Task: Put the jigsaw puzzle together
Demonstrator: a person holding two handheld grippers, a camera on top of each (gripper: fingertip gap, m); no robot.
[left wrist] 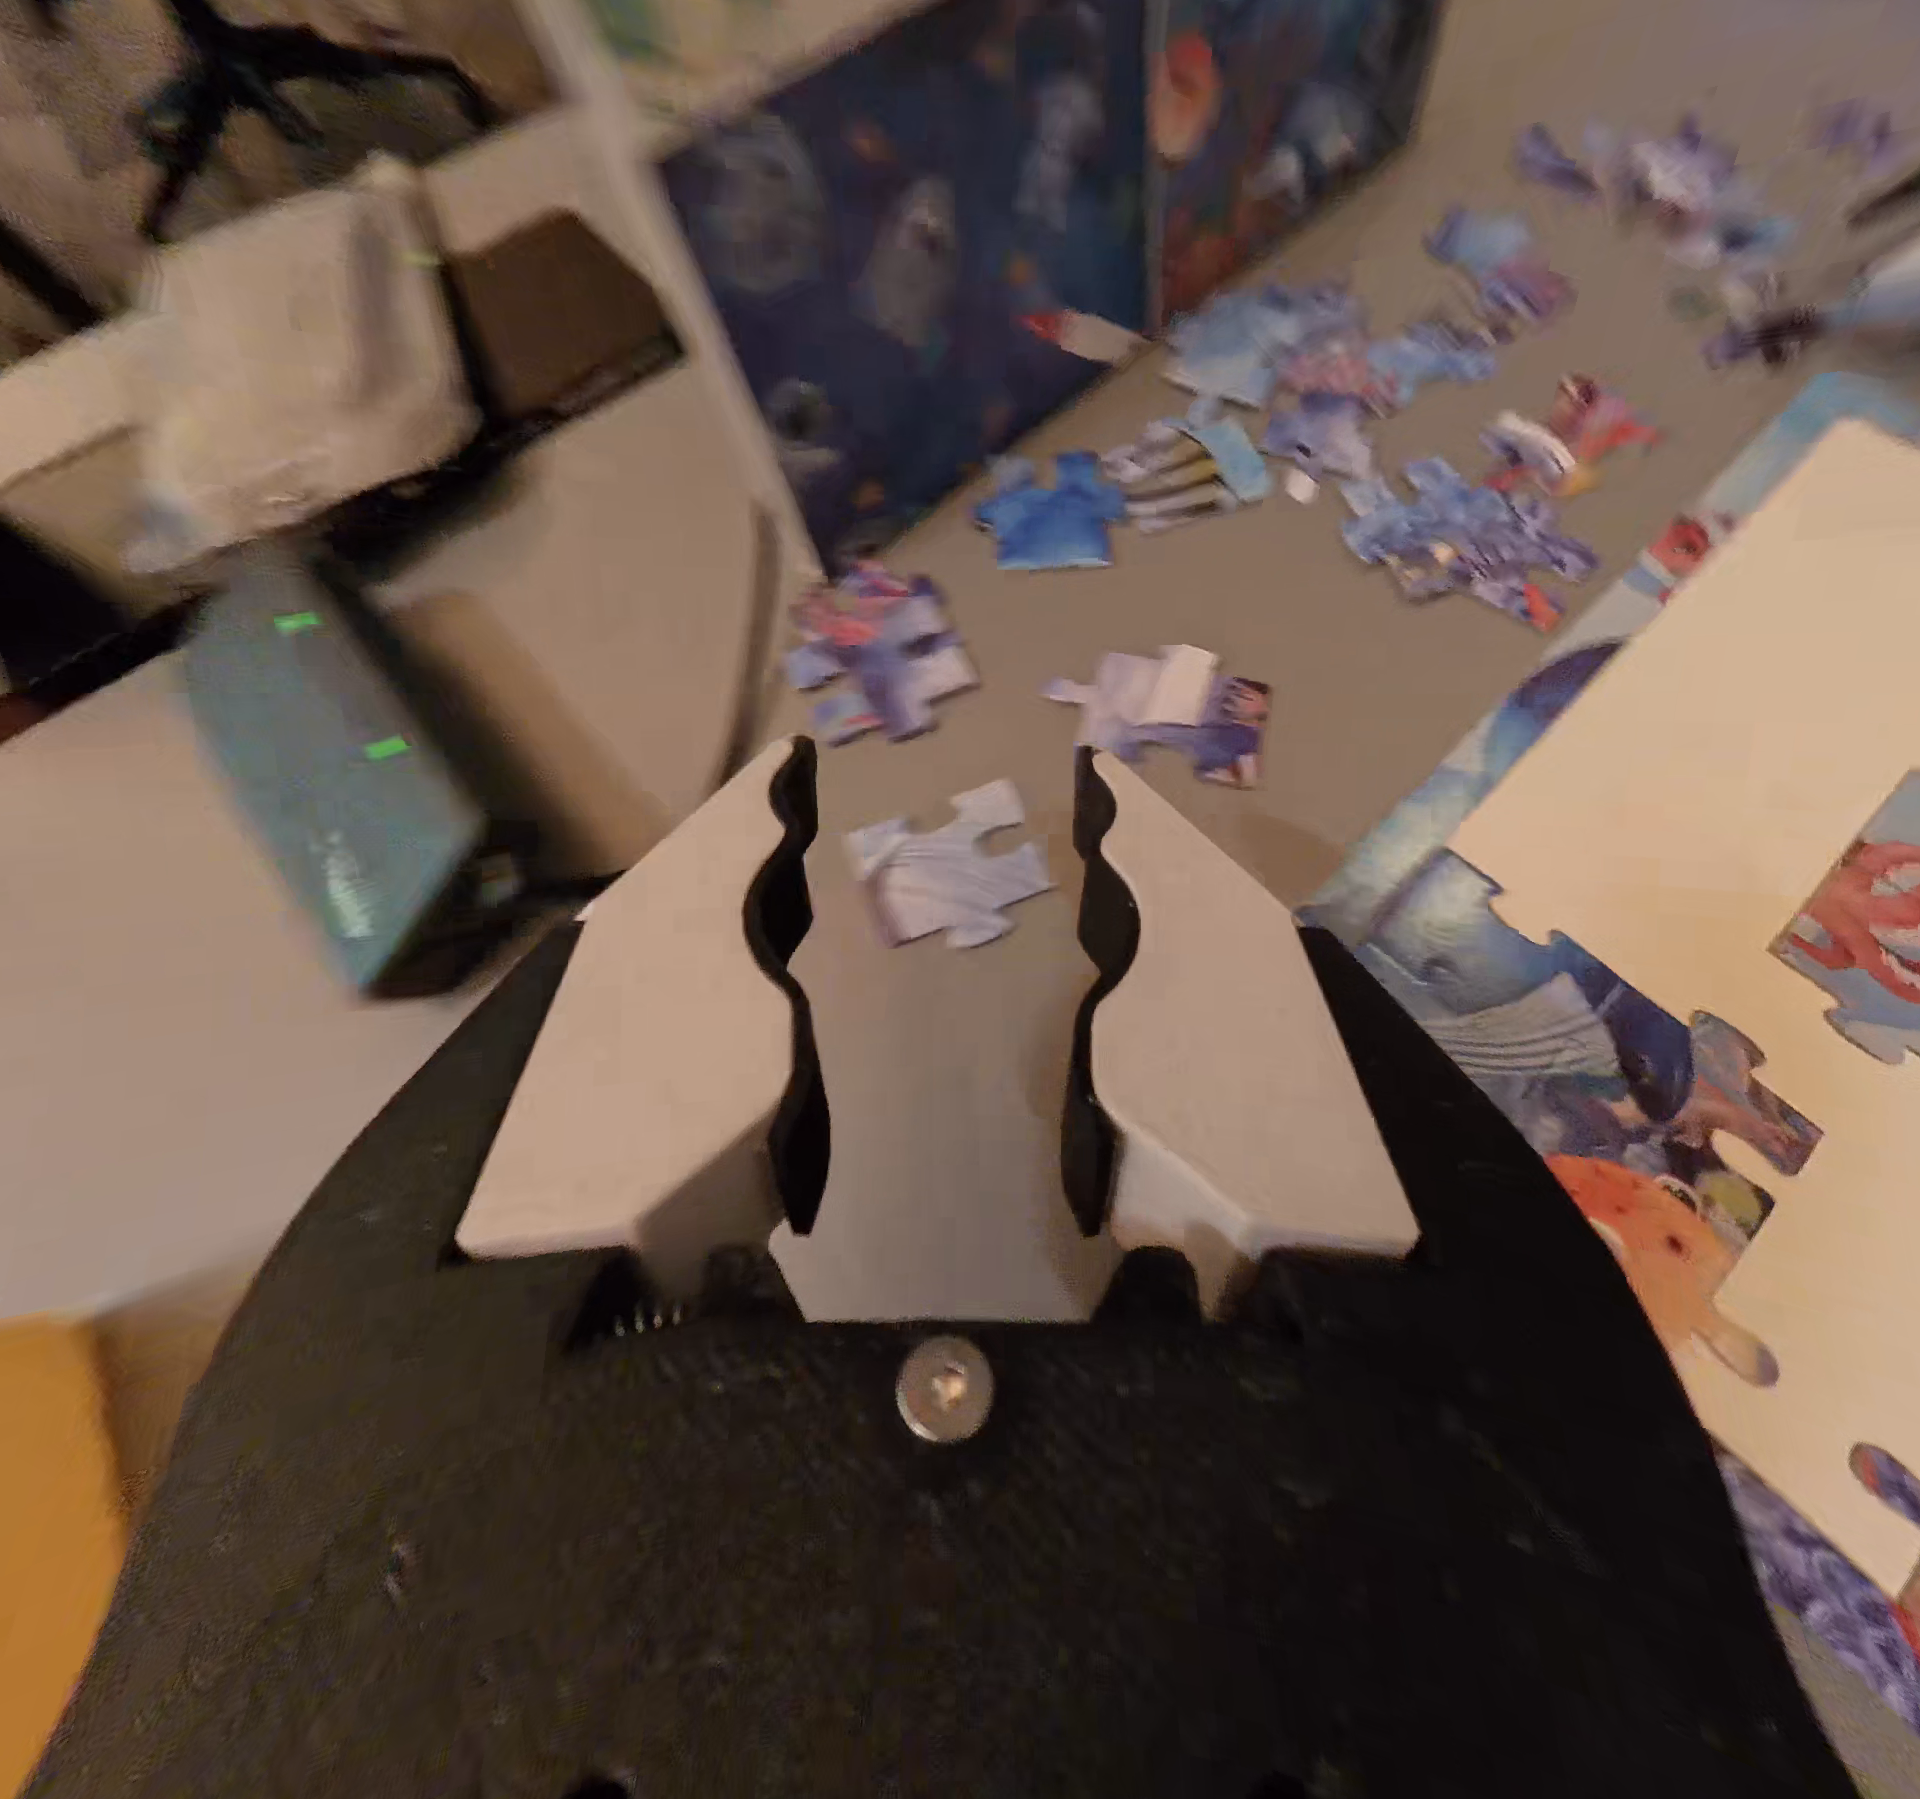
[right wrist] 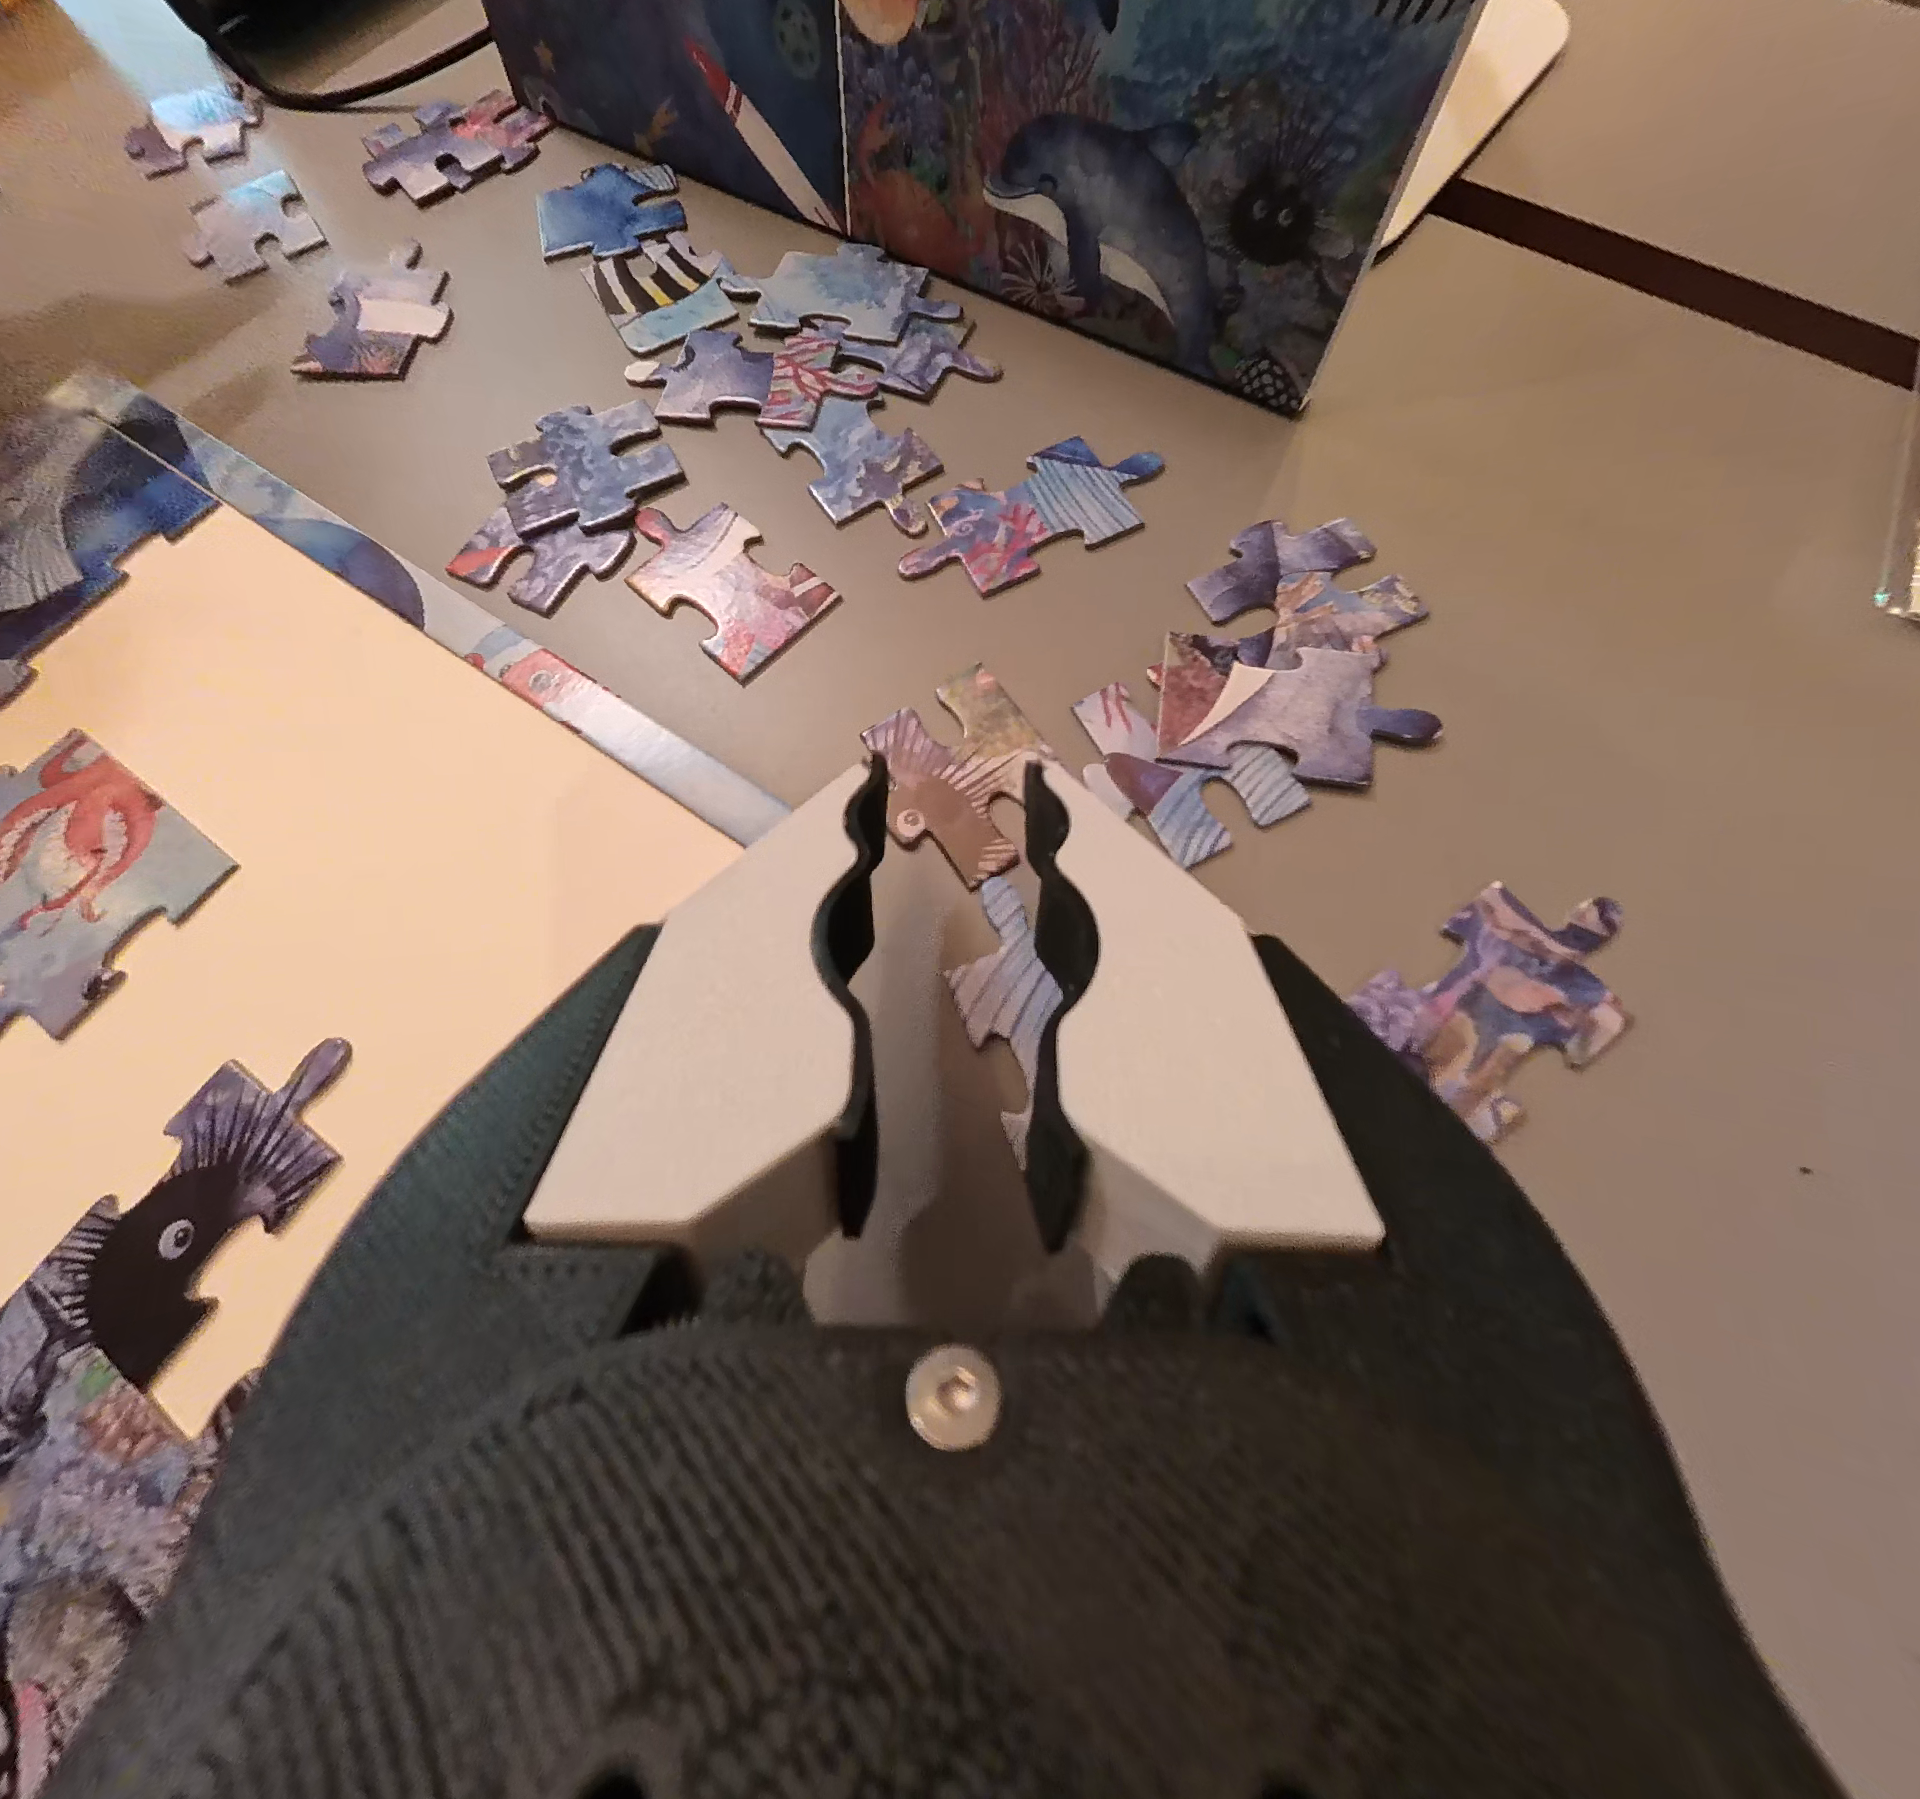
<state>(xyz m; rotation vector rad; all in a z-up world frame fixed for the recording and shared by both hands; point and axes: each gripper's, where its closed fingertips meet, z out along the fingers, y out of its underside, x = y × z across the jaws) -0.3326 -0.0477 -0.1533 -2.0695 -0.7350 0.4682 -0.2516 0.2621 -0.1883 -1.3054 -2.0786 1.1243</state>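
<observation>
My left gripper [left wrist: 943,762] is open and empty, low over the grey table. A pale blue puzzle piece [left wrist: 951,866] lies flat between its fingers, touching neither. My right gripper [right wrist: 953,775] is narrowed onto a purple-brown fish piece [right wrist: 951,819], with a pad against each side. A blue striped piece [right wrist: 1003,980] lies under it. The cream puzzle board [right wrist: 364,762] lies to the left, with an octopus section [right wrist: 83,845] and a black sea-urchin piece [right wrist: 177,1230] on it. It also shows at the right in the left wrist view [left wrist: 1662,710].
The upright sea-picture puzzle box [right wrist: 1091,139] stands at the back and also shows in the left wrist view [left wrist: 935,222]. Several loose pieces [right wrist: 727,419] lie scattered between the box and the board. White boxes and a teal device [left wrist: 322,783] stand to the left. Tip to tip, the grippers are about 35 centimeters apart.
</observation>
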